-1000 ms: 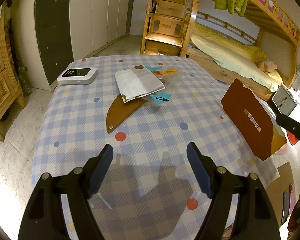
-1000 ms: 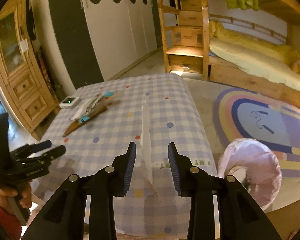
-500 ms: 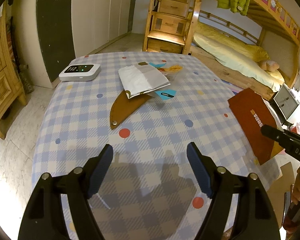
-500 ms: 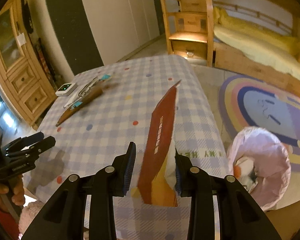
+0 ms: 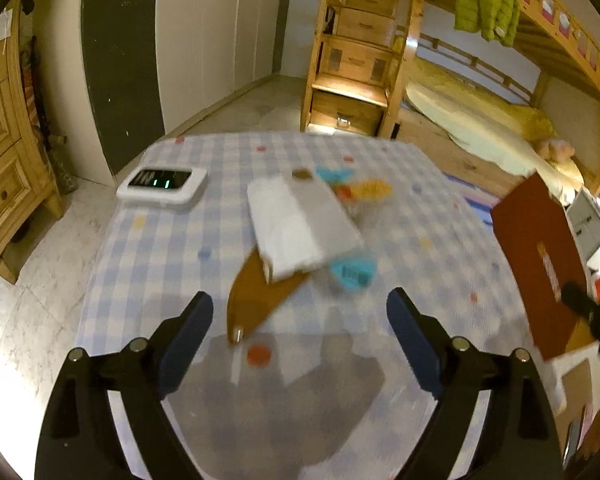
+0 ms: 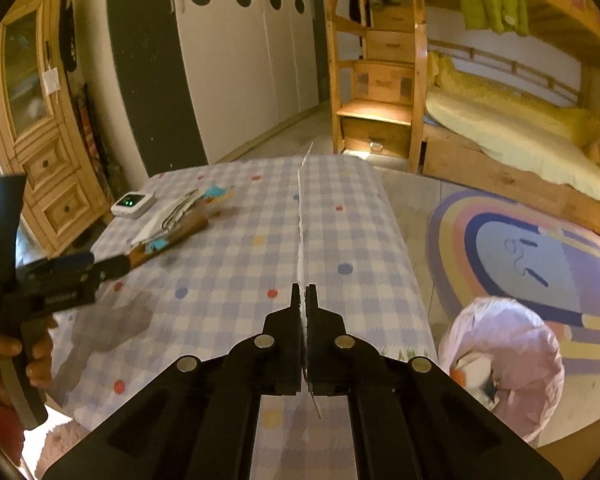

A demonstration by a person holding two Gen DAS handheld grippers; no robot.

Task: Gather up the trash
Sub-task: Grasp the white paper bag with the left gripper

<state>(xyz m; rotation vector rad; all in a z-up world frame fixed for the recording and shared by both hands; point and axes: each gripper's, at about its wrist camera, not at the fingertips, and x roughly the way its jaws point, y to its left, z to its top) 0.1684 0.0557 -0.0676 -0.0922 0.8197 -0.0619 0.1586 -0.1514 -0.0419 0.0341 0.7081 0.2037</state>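
My right gripper (image 6: 303, 294) is shut on a flat red-brown cardboard piece (image 6: 300, 216), seen edge-on here and as a red-brown sheet (image 5: 540, 256) in the left wrist view, held over the table's right side. My left gripper (image 5: 300, 312) hangs above the checked table (image 5: 160, 248) with its jaws opening and nothing between them. Just ahead of it lies a trash pile: a white folded paper (image 5: 300, 228), a brown cardboard piece (image 5: 260, 296), a blue wrapper (image 5: 354, 274) and an orange wrapper (image 5: 370, 190). A pink trash bag (image 6: 512, 360) stands on the floor at the right.
A white device with green lights (image 5: 162, 188) sits at the table's far left corner. A wooden cabinet (image 6: 40, 128) stands to the left, a bunk bed (image 6: 500, 120) and a rainbow rug (image 6: 520, 256) to the right. A person's hand (image 6: 4, 356) holds the left gripper.
My right gripper has shut on the red-brown cardboard, which now stands edge-on. My left gripper has moved forward toward the trash pile and its jaws stand wider.
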